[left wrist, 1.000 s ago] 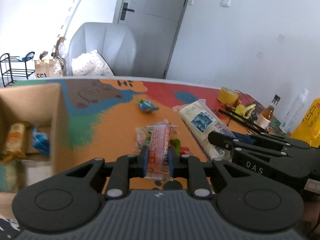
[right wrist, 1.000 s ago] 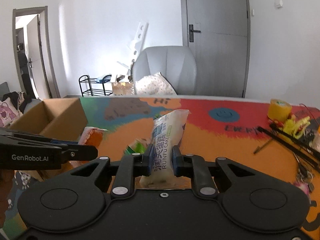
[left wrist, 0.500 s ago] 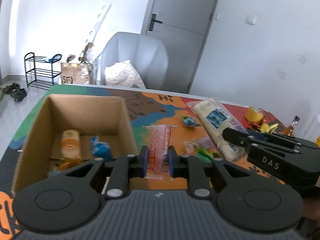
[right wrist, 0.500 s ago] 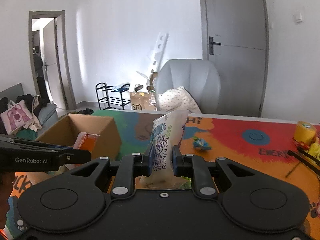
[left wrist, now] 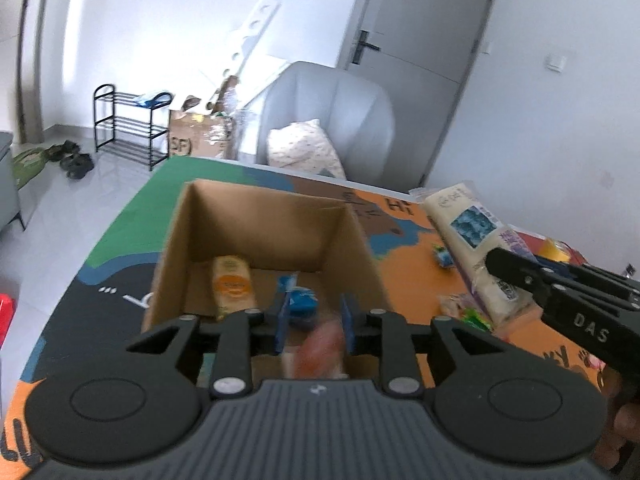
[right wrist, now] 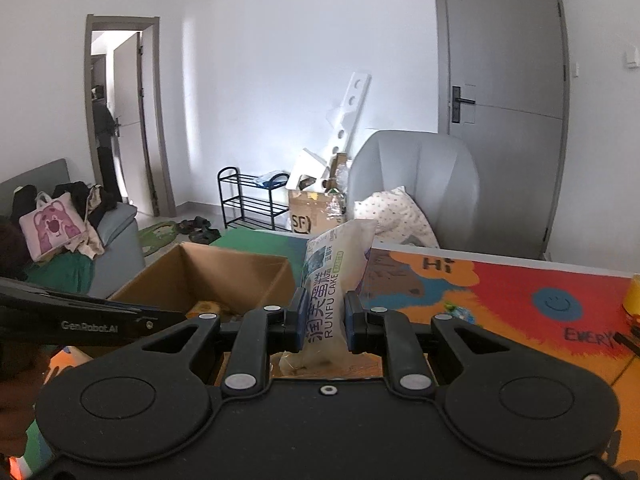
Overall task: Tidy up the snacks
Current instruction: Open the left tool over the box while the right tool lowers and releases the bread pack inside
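An open cardboard box [left wrist: 256, 232] stands on the colourful table mat, holding a yellow-orange packet [left wrist: 232, 286] and a blue packet [left wrist: 302, 300]. My left gripper [left wrist: 314, 328] hovers over the box's near edge with its jaws opening. A blurred red snack packet [left wrist: 320, 354] sits loose between the pads and is slipping down. To the right, my right gripper [right wrist: 325, 316] is shut on a long white cake packet [right wrist: 332, 276], held upright just beside the box [right wrist: 224, 272]. That packet [left wrist: 472, 232] and the right gripper [left wrist: 498, 262] also show in the left wrist view.
Small wrapped sweets lie on the orange part of the mat: a blue one [left wrist: 442, 256] and green ones [left wrist: 472, 316]. A yellow tape roll [right wrist: 632, 296] sits at the far right. A grey chair [right wrist: 416, 184] with a cushion stands behind the table's far edge.
Both grippers swung left from the mat to the box. The left jaws have parted and the red packet, gripped upright before, now sits low and blurred between them. The right grip is unchanged.
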The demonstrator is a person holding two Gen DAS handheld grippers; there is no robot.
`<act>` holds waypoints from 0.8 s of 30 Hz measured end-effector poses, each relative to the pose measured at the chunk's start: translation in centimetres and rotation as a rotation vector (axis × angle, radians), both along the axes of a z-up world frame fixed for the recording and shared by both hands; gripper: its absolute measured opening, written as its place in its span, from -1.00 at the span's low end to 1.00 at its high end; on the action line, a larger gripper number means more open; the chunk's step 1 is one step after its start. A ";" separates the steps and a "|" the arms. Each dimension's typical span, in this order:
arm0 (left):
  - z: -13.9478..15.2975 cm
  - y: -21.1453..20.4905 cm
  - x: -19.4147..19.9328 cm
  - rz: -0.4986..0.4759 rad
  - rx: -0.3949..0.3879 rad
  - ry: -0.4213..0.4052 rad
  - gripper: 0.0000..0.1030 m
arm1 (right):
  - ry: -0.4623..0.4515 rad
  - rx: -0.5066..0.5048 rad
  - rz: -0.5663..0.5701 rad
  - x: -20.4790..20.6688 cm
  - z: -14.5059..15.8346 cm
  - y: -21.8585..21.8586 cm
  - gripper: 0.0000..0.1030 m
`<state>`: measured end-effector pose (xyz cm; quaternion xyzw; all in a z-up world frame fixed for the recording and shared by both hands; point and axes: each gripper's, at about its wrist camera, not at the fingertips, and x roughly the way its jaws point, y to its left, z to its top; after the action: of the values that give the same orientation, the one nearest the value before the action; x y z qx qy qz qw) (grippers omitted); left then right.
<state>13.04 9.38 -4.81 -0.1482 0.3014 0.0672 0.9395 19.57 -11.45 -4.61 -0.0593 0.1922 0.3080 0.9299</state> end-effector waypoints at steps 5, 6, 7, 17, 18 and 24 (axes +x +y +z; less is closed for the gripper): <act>0.0 1.6 -1.1 0.036 -0.025 -0.011 -0.21 | -0.006 -0.009 0.029 -0.1 0.3 1.8 -0.67; 0.1 1.8 -1.4 0.041 -0.028 -0.016 -0.14 | -0.006 -0.011 0.035 -0.1 0.3 2.2 -0.67; 0.1 2.0 -1.6 0.044 -0.032 -0.021 -0.08 | -0.005 -0.012 0.042 -0.1 0.4 2.6 -0.67; 0.9 4.1 -3.8 0.087 -0.054 -0.060 0.12 | 0.006 -0.021 0.095 -0.4 0.5 5.8 -0.67; 0.9 4.2 -3.9 0.091 -0.055 -0.063 0.14 | 0.007 -0.021 0.102 -0.5 0.5 6.1 -0.67; 1.0 5.2 -4.8 0.119 -0.062 -0.068 0.26 | 0.014 -0.004 0.124 -0.7 0.3 7.9 -0.60</act>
<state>8.27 14.60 -3.82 -0.1970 0.2619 0.1087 0.9385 18.86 -3.59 -4.33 -0.0709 0.1953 0.3651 0.9075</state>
